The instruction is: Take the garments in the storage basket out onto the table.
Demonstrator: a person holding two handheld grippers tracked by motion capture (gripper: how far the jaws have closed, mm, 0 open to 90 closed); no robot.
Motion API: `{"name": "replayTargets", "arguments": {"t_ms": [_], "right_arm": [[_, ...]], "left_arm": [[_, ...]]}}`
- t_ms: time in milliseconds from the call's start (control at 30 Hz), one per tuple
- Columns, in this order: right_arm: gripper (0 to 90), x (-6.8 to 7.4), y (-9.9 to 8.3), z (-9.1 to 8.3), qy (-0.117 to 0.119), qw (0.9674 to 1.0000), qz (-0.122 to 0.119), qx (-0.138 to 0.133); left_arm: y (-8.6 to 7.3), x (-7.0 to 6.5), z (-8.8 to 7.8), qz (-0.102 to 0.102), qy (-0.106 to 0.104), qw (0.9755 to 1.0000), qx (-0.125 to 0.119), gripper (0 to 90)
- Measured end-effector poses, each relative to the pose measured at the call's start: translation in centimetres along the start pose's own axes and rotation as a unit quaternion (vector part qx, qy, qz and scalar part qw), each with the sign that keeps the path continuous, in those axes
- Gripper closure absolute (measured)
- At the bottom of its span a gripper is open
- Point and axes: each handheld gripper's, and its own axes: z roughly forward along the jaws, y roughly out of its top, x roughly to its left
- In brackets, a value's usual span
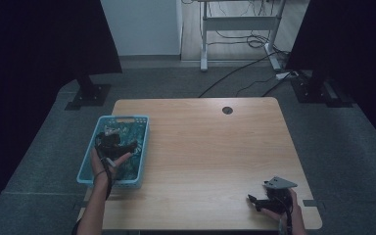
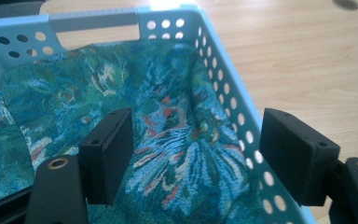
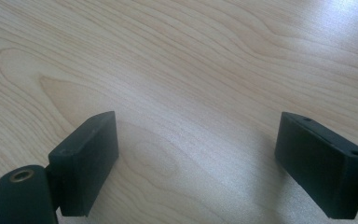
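A light blue perforated basket point(image 1: 89, 155) stands at the table's left side and holds a crumpled green-blue patterned cloth point(image 1: 131, 134). My left gripper point(image 1: 122, 145) hovers over the basket, open. In the left gripper view the cloth point(image 2: 158, 126) lies between the two wide-apart jaws, with the basket wall point(image 2: 223, 88) running under the right jaw. My right gripper point(image 1: 254, 201) rests low near the table's front right corner, open. The right gripper view looks along both spread jaws onto bare wood point(image 3: 191, 93).
The wooden table point(image 1: 210, 147) has a round cable hole point(image 1: 227, 110) near its far edge. Beyond it are a desk frame point(image 1: 240, 24), floor cables point(image 1: 245, 73) and two dark stands with base plates point(image 1: 85, 95).
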Motion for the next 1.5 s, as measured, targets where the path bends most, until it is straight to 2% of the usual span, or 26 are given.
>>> {"name": "replayTargets", "arguments": {"t_ms": [67,300,533,967,1167,1367,1400,1433,1467,1500], "right_arm": [[12.8,0.0,0.0,0.0,0.0,1.0,0.0,0.0],[12.8,0.0,0.0,0.0,0.0,1.0,0.0,0.0],[12.8,0.0,0.0,0.0,0.0,1.0,0.0,0.0],[12.8,0.0,0.0,0.0,-0.001,1.0,0.001,0.0],[12.8,0.0,0.0,0.0,-0.002,1.0,0.001,0.0],[12.8,0.0,0.0,0.0,-0.002,1.0,0.001,0.0],[12.8,0.0,0.0,0.0,-0.002,1.0,0.002,0.0],[12.8,0.0,0.0,0.0,-0.002,1.0,0.002,0.0],[12.8,0.0,0.0,0.0,-0.002,1.0,0.002,0.0],[12.8,0.0,0.0,0.0,-0.002,1.0,0.002,0.0]], "left_arm": [[0.1,0.1,0.5,0.005,0.008,0.9999,0.01,26.1],[0.4,0.3,1.7,0.004,0.018,0.9995,0.024,25.2],[0.7,0.1,2.7,0.009,0.019,0.9991,0.037,25.2],[0.2,0.6,4.6,-0.011,0.011,0.9976,0.068,23.1],[0.2,0.2,5.2,0.001,0.011,0.9968,0.079,22.2],[-0.2,0.3,5.7,-0.003,0.011,0.9962,0.086,22.0],[-0.3,0.3,5.9,-0.004,0.011,0.9958,0.091,21.8],[-0.5,0.4,6.4,-0.002,0.017,0.9935,0.112,21.1],[-0.5,0.4,6.7,-0.004,0.019,0.9922,0.123,20.6],[-0.5,0.5,6.8,-0.012,0.017,0.992,0.125,20.3]]}}
